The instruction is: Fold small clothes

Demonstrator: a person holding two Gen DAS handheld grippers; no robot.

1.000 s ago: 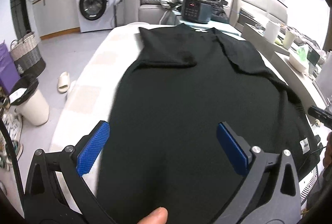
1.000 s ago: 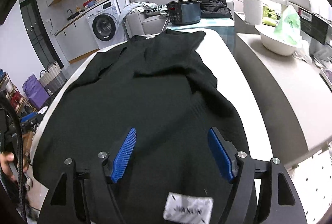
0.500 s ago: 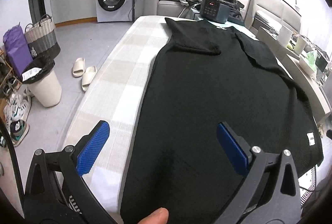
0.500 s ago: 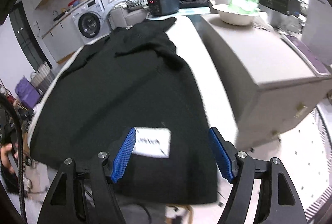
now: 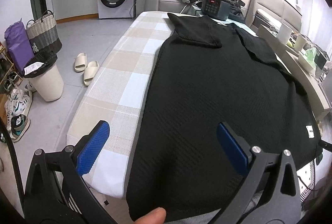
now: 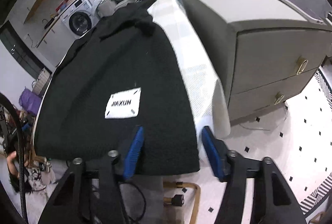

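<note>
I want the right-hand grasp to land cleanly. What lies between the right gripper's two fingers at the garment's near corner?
In the right wrist view, only the black garment's hem corner lies within the right gripper; its closing fingers aren't pressing it.

Your black ribbed knit top (image 5: pixel 217 95) lies flat and spread out, its short sleeves folded in at the far end. The near hem sits between your left jaws, and its near right corner lies between your right jaws. A white rectangular label (image 6: pixel 123 103) lies just beyond them.
</note>
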